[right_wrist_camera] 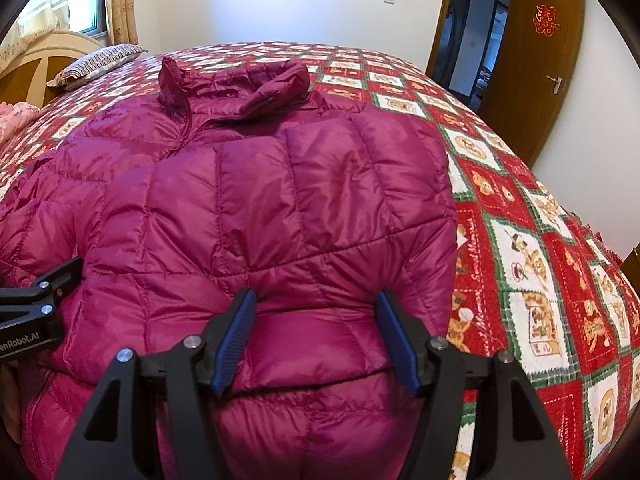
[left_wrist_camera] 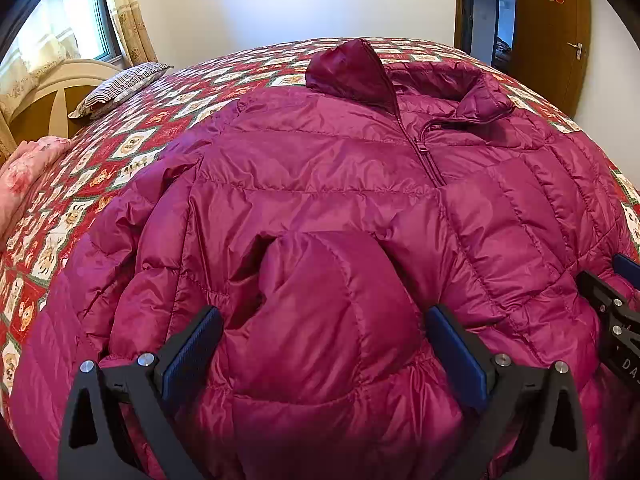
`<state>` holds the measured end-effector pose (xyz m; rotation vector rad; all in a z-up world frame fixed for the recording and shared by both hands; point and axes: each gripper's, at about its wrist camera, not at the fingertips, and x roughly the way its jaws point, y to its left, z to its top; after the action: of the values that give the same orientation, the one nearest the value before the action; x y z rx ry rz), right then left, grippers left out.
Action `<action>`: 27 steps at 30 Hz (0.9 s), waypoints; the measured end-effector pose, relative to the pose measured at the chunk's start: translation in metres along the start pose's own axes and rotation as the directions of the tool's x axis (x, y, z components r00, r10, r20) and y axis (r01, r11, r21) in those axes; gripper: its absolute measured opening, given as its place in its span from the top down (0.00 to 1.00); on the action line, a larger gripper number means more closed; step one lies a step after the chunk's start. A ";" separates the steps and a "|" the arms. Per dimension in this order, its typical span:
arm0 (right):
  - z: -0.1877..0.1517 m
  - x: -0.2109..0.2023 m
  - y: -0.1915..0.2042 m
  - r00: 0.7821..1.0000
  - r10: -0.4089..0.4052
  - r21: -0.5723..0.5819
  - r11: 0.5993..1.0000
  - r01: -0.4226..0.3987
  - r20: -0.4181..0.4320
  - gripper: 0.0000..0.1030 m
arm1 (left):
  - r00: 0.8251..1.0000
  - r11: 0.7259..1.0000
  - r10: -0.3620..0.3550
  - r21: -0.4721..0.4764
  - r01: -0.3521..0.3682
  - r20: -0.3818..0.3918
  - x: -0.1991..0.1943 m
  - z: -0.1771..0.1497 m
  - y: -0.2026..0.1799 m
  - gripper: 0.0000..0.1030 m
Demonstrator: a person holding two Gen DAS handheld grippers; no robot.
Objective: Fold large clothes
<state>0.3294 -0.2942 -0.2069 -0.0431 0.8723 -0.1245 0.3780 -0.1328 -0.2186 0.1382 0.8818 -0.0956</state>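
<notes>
Both tongs straddle bulging jacket folds near the bed's near edge.
Left tongs [left_wrist_camera: 324,344] and right tongs [right_wrist_camera: 316,340] are spread, pads beside the puffy jacket [left_wrist_camera: 320,168]; clench deep and evenly before lifting.

Both wrist views look steeply down, close over the jacket [left_wrist_camera: 320,168].

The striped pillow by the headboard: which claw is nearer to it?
Left. The left claw sits on the jacket's side toward the striped pillow; the right claw works the jacket's opposite side, farther from it.
</notes>
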 end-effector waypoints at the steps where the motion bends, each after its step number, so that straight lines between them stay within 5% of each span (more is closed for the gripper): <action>1: 0.000 0.000 0.000 1.000 -0.002 -0.002 1.000 0.002 0.000 0.35 | 1.000 1.000 0.000 0.000 0.000 -0.001 0.000 0.000 0.000 0.01; 8: 0.001 -0.025 -0.003 0.999 0.006 0.003 1.000 -0.006 0.043 0.15 | 1.000 1.000 -0.028 0.004 0.028 -0.009 -0.015 0.001 0.011 0.01; 13: -0.015 -0.055 -0.003 0.996 0.036 -0.001 0.999 -0.036 0.081 0.14 | 0.996 1.000 -0.009 0.016 0.007 0.090 -0.065 -0.005 0.045 0.01; 18: -0.031 -0.072 -0.006 0.993 0.068 0.024 0.997 -0.071 0.092 0.14 | 0.983 0.993 0.112 -0.063 -0.103 0.144 -0.099 -0.025 0.121 0.01; 23: -0.039 -0.092 0.006 0.987 0.094 0.010 0.995 -0.096 0.130 0.11 | 0.941 0.923 0.335 -0.220 -0.317 0.051 -0.103 -0.065 0.222 0.01; 27: -0.042 -0.093 0.023 0.986 0.109 -0.035 0.994 -0.106 0.125 0.10 | 0.945 0.894 0.321 -0.309 -0.326 -0.068 -0.089 -0.095 0.274 0.01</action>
<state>0.2401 -0.2591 -0.1658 -0.0298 0.7476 -0.0081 0.2879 0.1550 -0.1876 -0.0164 0.8676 0.3600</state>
